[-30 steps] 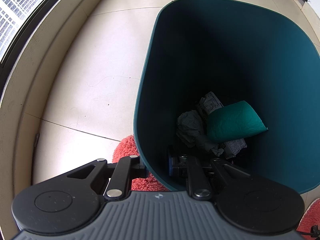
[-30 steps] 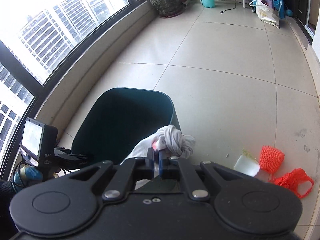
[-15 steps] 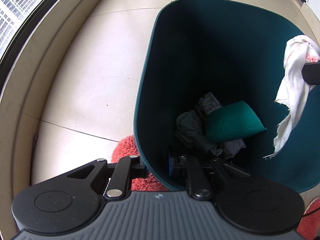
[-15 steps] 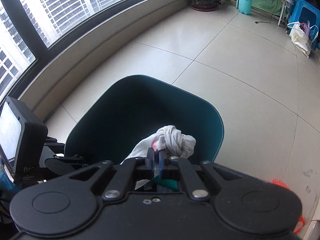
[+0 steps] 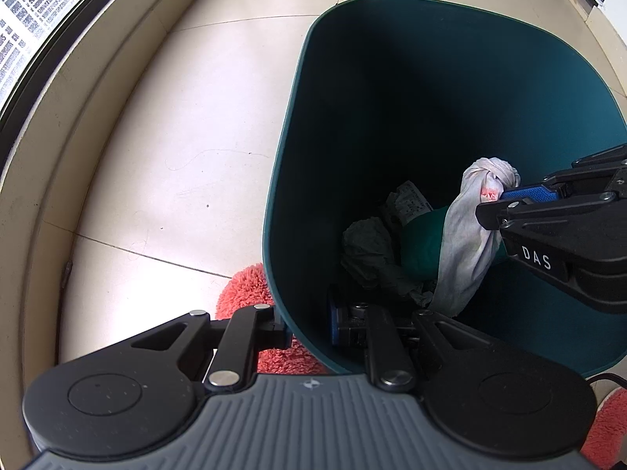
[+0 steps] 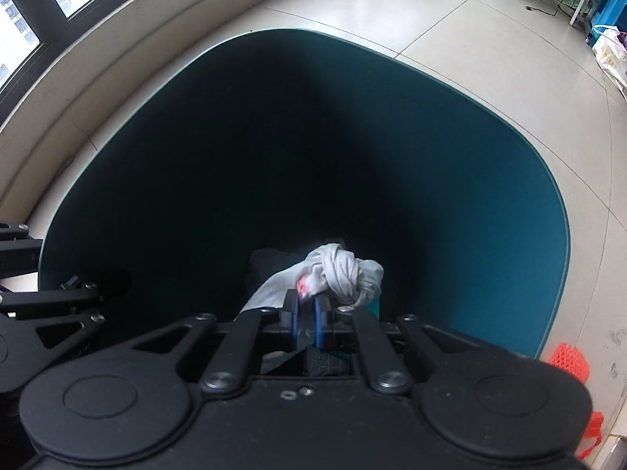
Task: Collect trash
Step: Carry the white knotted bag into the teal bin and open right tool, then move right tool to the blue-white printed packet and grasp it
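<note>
A dark teal trash bin point(image 5: 282, 180) stands on the tiled floor. My left gripper point(image 5: 309, 329) is shut on its near rim, one finger outside and one inside. My right gripper point(image 5: 497, 199) reaches in from the right over the bin's mouth. Its jaws are opening, with a knotted white cloth point(image 5: 466, 250) still between the blue pads and hanging down inside. In the right wrist view the cloth point(image 6: 345, 270) bunches at the gripper's point(image 6: 305, 309) tips above the bin point(image 6: 392, 58). Crumpled paper point(image 5: 368, 246) and a green bag point(image 5: 423, 243) lie at the bottom.
A red fuzzy mat point(image 5: 243, 290) lies under the bin's near side. An orange net point(image 6: 568, 360) sits on the floor to the bin's right. A raised sill point(image 5: 78, 125) below the window curves along the left. Bags and a blue stool point(image 6: 611, 4) stand far off.
My right gripper has come down and across into the bin's mouth with the white cloth, and the gap between its pads has widened. The left gripper and bin have not moved.
</note>
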